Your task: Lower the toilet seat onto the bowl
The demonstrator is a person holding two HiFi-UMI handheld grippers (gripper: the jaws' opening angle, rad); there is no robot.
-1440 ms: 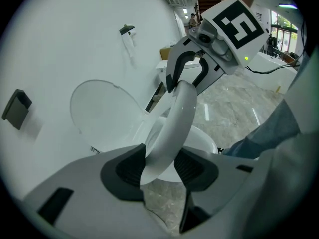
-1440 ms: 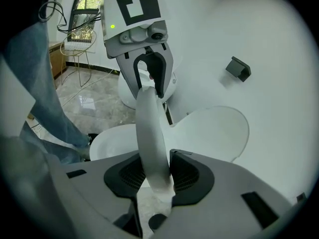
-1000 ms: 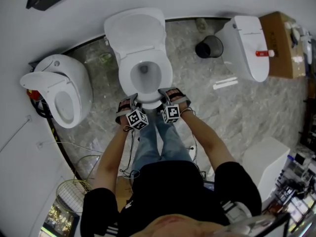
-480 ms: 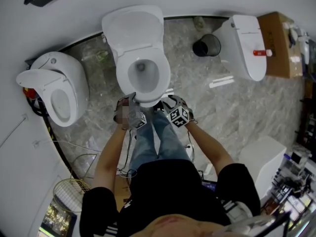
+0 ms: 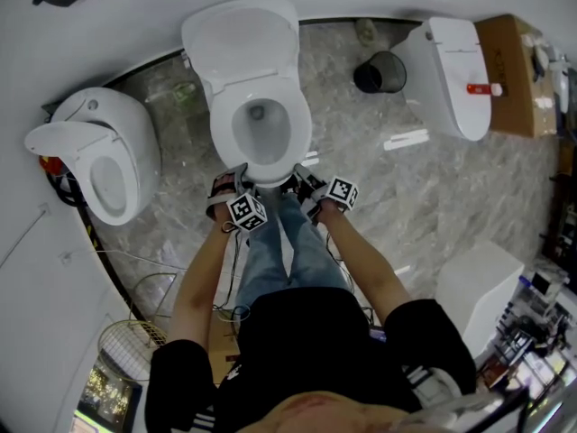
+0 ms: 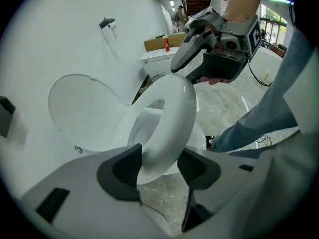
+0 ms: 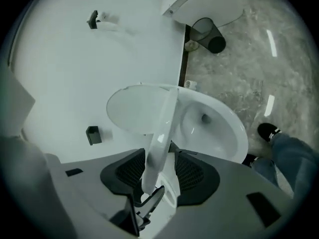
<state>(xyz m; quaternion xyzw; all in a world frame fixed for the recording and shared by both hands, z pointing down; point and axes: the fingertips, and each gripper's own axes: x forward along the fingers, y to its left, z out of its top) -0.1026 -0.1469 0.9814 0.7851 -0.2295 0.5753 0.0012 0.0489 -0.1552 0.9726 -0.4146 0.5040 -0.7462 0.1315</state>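
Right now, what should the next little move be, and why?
Probably lower the seat onto the bowl: it hangs tilted above it, gripped by the left gripper; the right gripper, jaws also around the seat, has just been opening.

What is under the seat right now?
The open bowl, with its drain showing. The seat is tilted above it, not yet down. The part of the rim behind the seat is covered.

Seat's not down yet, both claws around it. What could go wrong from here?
The right claw has just been opening, and the toilet seat looks loose inside it: it could slip and slam onto the bowl. Left holding alone, the left claw might twist the tilted seat sideways.
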